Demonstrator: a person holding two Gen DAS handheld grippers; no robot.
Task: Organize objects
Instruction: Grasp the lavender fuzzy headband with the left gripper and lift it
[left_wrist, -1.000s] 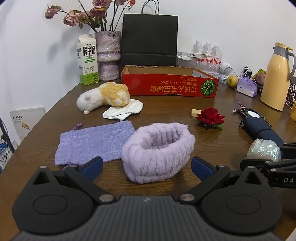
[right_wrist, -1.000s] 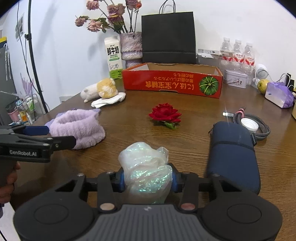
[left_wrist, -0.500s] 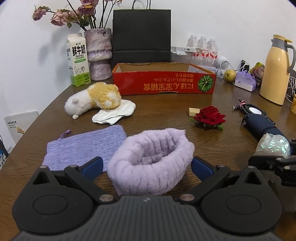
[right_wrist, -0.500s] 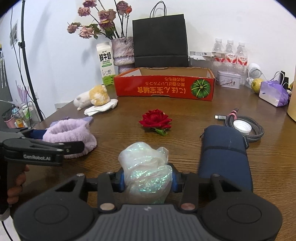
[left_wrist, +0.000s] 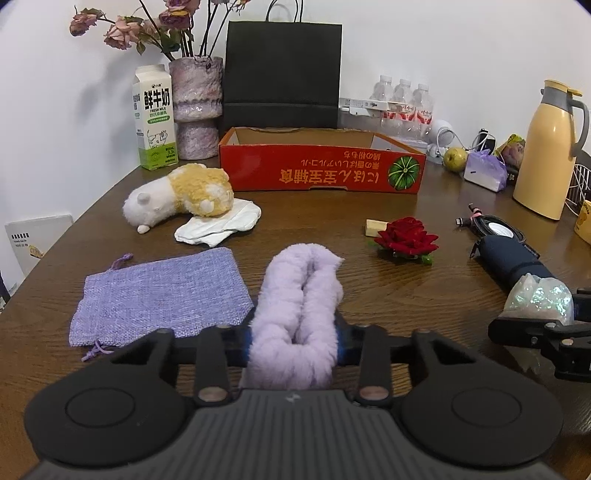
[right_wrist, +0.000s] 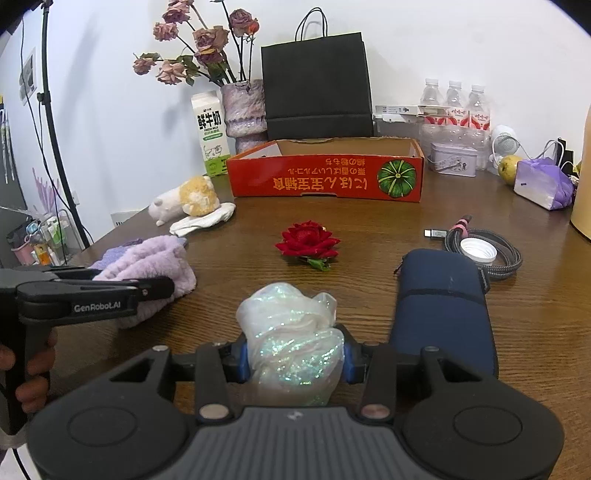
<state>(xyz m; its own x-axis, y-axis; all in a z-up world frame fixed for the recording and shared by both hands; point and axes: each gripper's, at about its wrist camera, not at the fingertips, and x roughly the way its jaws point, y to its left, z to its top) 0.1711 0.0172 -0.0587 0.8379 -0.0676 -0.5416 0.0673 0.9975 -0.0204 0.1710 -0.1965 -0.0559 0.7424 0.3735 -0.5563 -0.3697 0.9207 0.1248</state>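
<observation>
My left gripper (left_wrist: 294, 341) is shut on a fluffy lilac headband (left_wrist: 301, 295), squeezed flat between the jaws just above the table. It also shows in the right wrist view (right_wrist: 147, 264). My right gripper (right_wrist: 293, 356) is shut on an iridescent plastic bag (right_wrist: 291, 332), also seen at the right of the left wrist view (left_wrist: 539, 295). An open red cardboard box (left_wrist: 321, 171) stands at the back of the table. A red rose (left_wrist: 406, 234), a lilac pouch (left_wrist: 162, 291), a plush hamster (left_wrist: 181, 197) and a navy case (right_wrist: 441, 295) lie on the table.
A white cloth (left_wrist: 218, 223) lies under the hamster. A milk carton (left_wrist: 153, 116), flower vase (left_wrist: 195, 107) and black paper bag (left_wrist: 282, 74) stand behind the box. A yellow jug (left_wrist: 550, 147), a coiled cable (right_wrist: 484, 247), water bottles (right_wrist: 456, 107) and a wooden block (left_wrist: 375, 227) are at the right.
My left gripper closed on the lilac headband, squeezing it from an open ring into a narrow strip. The right gripper kept hold of the iridescent bag.
</observation>
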